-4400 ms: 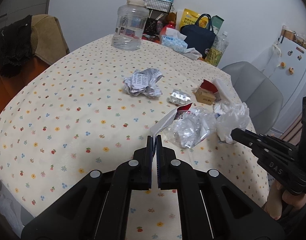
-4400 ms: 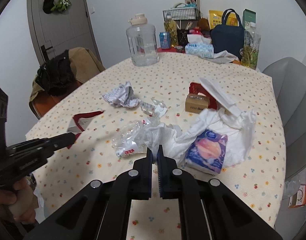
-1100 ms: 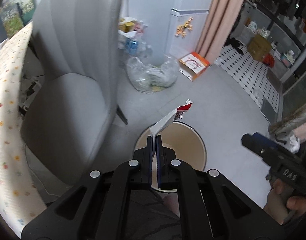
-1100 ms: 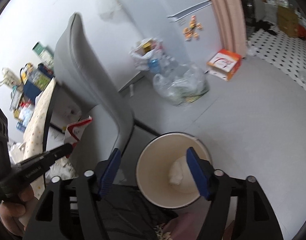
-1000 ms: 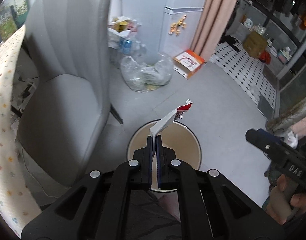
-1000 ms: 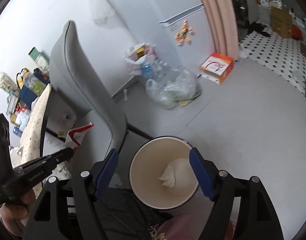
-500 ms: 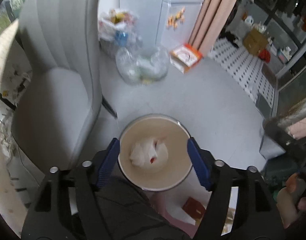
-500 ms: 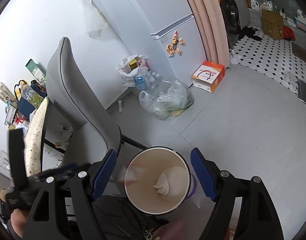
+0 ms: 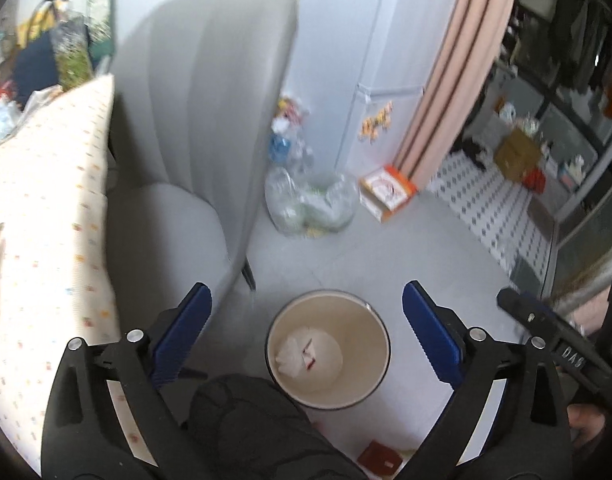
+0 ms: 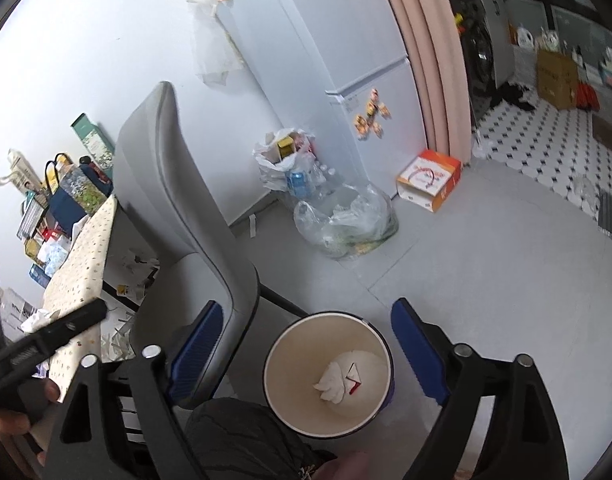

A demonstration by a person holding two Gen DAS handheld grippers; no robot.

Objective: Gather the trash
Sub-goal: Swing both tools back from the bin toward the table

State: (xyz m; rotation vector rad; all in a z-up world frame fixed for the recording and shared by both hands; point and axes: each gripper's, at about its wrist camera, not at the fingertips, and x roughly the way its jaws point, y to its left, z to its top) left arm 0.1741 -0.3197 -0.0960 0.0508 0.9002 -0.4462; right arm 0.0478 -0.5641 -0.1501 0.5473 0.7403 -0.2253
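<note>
A round cream trash bin (image 9: 370, 376) stands on the grey floor below both grippers; it also shows in the right wrist view (image 10: 281, 380). Inside lie white crumpled paper (image 9: 293, 354) and a red-and-white wrapper (image 9: 309, 354), also seen in the right wrist view (image 10: 354, 380). My left gripper (image 9: 306, 336) is open and empty above the bin. My right gripper (image 10: 303, 350) is open and empty above it too. The left gripper appears from the side in the right wrist view (image 10: 65, 328), and the right gripper in the left wrist view (image 9: 546, 332).
A grey chair (image 9: 193, 128) stands left of the bin, beside the table with a dotted cloth (image 9: 37, 184). A clear bag of bottles (image 10: 346, 220), an orange box (image 10: 430, 180) and a white fridge (image 10: 346, 60) are behind. My dark-trousered knee (image 9: 245, 424) is below.
My left gripper opened and the red-and-white wrapper fell into the bin onto the white paper. The left view has swung up and left toward the table.
</note>
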